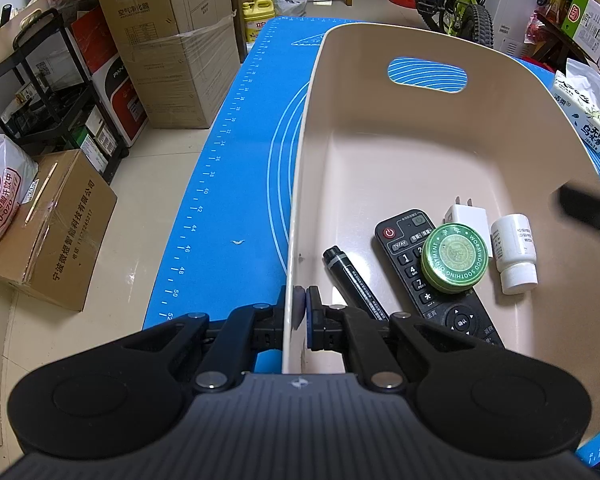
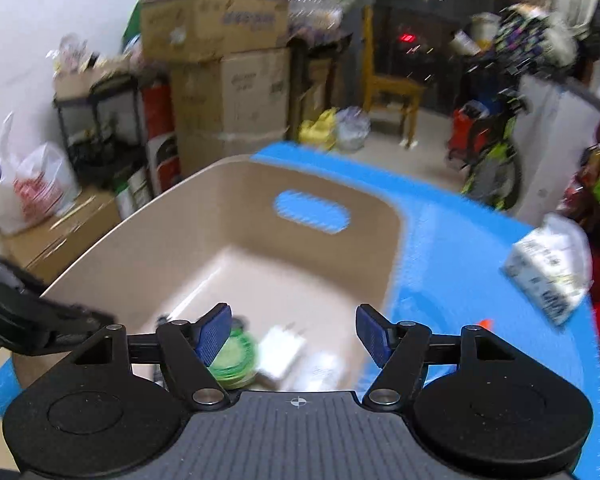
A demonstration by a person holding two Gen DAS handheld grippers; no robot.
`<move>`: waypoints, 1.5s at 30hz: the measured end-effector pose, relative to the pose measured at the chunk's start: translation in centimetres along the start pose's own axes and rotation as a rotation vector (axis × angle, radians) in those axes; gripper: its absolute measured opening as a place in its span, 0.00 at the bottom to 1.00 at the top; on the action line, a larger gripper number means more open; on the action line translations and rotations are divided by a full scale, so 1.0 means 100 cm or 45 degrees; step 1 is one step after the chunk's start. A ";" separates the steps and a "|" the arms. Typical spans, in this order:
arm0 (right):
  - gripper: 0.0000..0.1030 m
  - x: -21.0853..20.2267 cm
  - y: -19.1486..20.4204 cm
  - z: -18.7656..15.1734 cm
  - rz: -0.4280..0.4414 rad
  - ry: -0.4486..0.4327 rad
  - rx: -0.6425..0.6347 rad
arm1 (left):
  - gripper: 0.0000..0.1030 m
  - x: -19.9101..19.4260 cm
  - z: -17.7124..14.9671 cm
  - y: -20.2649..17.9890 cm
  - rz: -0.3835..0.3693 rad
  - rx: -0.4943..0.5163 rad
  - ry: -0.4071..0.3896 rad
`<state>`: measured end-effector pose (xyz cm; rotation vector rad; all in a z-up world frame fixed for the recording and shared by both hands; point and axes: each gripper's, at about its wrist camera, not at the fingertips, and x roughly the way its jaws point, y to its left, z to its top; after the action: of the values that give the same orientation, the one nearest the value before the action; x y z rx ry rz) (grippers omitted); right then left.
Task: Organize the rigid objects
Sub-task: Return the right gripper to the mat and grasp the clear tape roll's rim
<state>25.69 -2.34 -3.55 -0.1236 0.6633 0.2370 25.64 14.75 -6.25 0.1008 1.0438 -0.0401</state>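
Left gripper (image 1: 302,304) jaws clamp the near-left wall of the beige bin (image 1: 500,128). Right gripper (image 2: 294,334) jaws stand wide, empty, above the bin's crowded near end; its far half lies clear.

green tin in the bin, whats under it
The green tin lies on the black remote, covering part of its keypad, and overlaps the white charger plug behind it. Buttons beneath the tin are hidden. All sit inside the beige bin.
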 end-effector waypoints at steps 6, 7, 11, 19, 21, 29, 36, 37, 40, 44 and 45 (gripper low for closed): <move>0.74 -0.020 -0.057 -0.002 -0.135 -0.061 0.135 | 0.08 0.000 0.000 0.000 0.000 0.000 0.000; 0.74 -0.020 -0.069 -0.003 -0.166 -0.052 0.164 | 0.08 0.000 0.000 0.000 0.000 0.000 0.000; 0.74 -0.011 -0.107 -0.016 -0.313 0.016 0.239 | 0.08 0.000 0.000 0.000 0.001 0.000 0.000; 0.74 0.013 -0.178 -0.057 -0.503 0.146 0.452 | 0.08 0.000 0.000 0.000 0.006 0.007 -0.001; 0.74 0.021 -0.192 -0.067 -0.517 0.186 0.529 | 0.08 0.001 -0.001 0.000 0.009 0.009 -0.001; 0.67 0.047 -0.208 -0.091 -0.579 0.275 0.585 | 0.08 0.001 -0.002 0.000 0.013 0.008 0.000; 0.56 0.058 -0.213 -0.104 -0.556 0.323 0.647 | 0.09 0.001 -0.002 -0.001 0.019 0.012 0.000; 0.56 0.058 -0.213 -0.104 -0.553 0.319 0.644 | 0.09 0.001 -0.002 0.000 0.019 0.012 0.000; 0.50 0.058 -0.214 -0.105 -0.534 0.314 0.634 | 0.09 0.001 -0.002 0.000 0.020 0.011 0.001; 0.36 0.058 -0.211 -0.104 -0.517 0.304 0.621 | 0.09 0.001 -0.002 0.000 0.019 0.012 0.000; 0.30 0.058 -0.210 -0.103 -0.516 0.303 0.614 | 0.09 0.001 -0.002 0.000 0.019 0.011 0.000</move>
<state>29.36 -23.55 -14.44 0.1802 0.8974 -0.3342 25.57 14.75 -6.46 0.1168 1.0429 -0.0311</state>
